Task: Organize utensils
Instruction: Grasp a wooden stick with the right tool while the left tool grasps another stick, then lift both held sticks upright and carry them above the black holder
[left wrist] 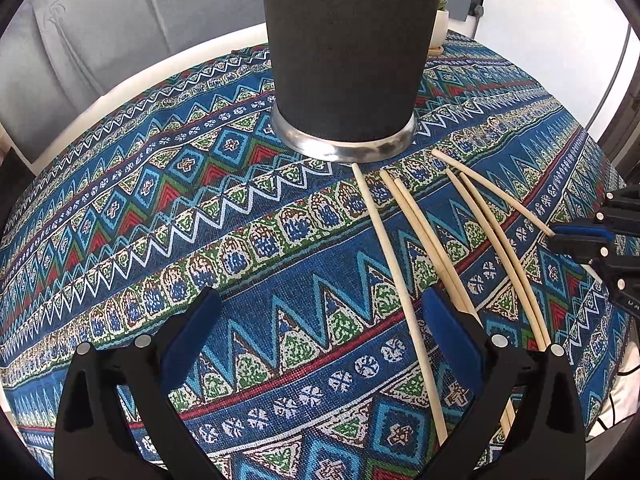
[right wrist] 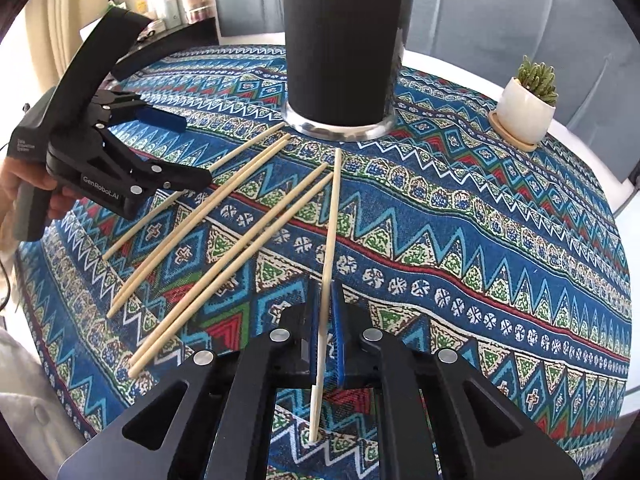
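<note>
The right gripper had its blue pads clamped tight on one chopstick, low centre of its own view, gripped near the blunt end so the tip could swing up to the black cup at top centre. Five loose chopsticks fanned out to the left on the patterned cloth, tips toward the cup. The left gripper stood wide open, holding nothing. Only the right view caught the person's hand at the left edge and the potted succulent at upper right; the left view barely showed either.
</note>
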